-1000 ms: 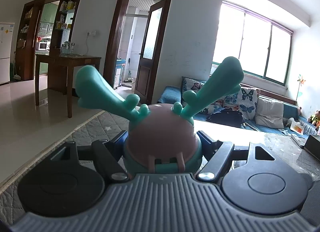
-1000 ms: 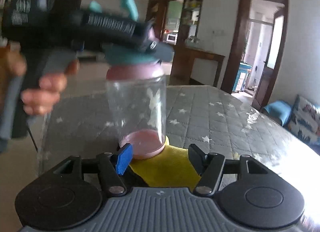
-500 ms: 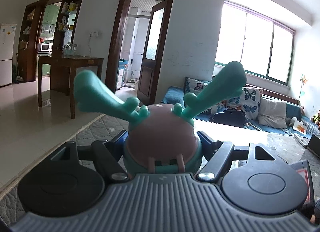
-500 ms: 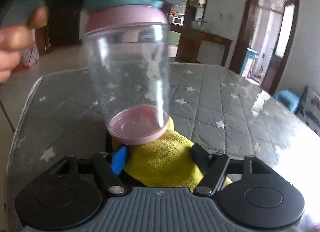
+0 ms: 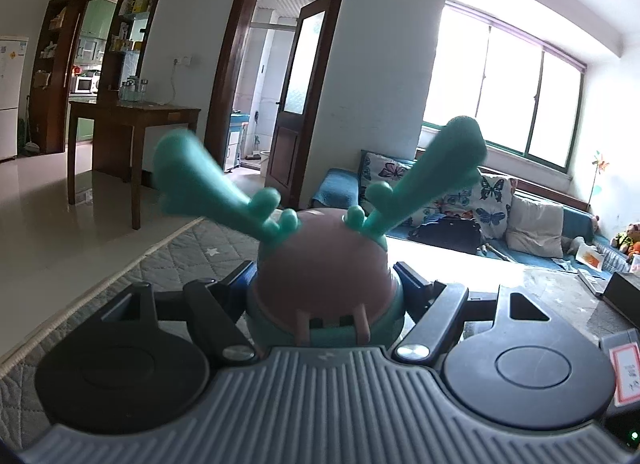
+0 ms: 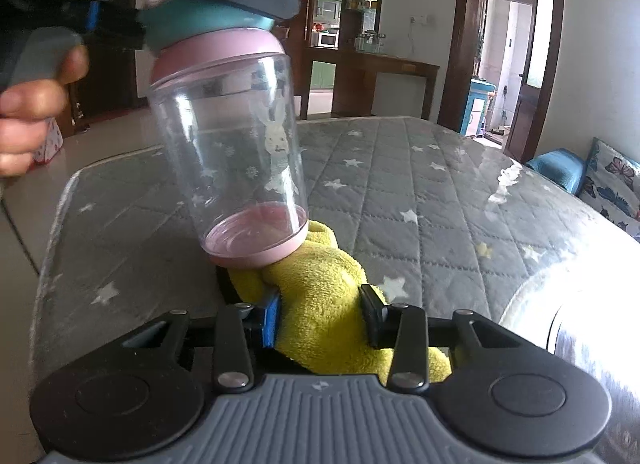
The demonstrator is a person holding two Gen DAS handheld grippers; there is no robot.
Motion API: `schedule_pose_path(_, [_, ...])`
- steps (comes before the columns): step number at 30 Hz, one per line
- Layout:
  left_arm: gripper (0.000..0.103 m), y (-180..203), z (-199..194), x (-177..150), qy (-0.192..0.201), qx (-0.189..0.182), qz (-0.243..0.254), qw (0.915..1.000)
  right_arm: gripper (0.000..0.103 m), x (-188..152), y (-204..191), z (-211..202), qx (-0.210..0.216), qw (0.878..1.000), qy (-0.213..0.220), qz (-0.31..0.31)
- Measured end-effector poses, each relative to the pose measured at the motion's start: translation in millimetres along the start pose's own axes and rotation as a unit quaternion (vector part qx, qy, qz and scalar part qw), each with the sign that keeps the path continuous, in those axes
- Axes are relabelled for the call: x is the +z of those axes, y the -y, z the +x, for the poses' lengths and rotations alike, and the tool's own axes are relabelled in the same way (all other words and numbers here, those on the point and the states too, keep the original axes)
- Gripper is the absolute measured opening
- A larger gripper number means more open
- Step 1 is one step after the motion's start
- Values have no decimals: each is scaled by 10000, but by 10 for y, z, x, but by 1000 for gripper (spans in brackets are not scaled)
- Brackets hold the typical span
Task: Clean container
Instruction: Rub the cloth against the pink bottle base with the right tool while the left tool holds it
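Left gripper (image 5: 324,288) is clamped on the bottle's (image 6: 228,152) lid, lifting it clear of the table (image 6: 440,192) for wiping. Right gripper (image 6: 320,316), jaws just closing, is pinched on the yellow cloth (image 6: 324,304) under the base.

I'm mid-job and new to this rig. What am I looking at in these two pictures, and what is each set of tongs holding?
No robot here: a person holds handheld tongs in each hand, each with a camera looking along its fingers. The left view shows the left tongs clamped on the bottle's pink lid with teal antlers. The right view shows that same clear bottle held tilted above a grey star-quilted table cover, the person's hand gripping the left handle. The right tongs have just been closing on a yellow cloth, which touches the bottle's pink base.
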State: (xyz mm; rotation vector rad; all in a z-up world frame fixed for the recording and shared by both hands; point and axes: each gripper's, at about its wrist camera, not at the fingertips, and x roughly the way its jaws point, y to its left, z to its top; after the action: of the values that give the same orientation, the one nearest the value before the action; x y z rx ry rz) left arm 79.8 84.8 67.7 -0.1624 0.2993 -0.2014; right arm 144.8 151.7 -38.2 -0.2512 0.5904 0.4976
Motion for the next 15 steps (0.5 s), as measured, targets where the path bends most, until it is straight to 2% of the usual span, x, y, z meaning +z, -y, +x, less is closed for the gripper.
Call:
schedule_pose_path(6, [73, 89, -9, 63, 56, -126, -72, 9999, 39, -171, -82, -217, 215, 9997, 60, -92])
schedule_pose_path(10, [73, 145, -39, 91, 87, -293, -133, 9994, 39, -214, -151, -343, 418, 9991, 103, 26])
schedule_pose_path(15, [73, 187, -88, 103, 90, -466, -186, 9987, 38, -220, -90, -388, 435, 9985, 208, 254])
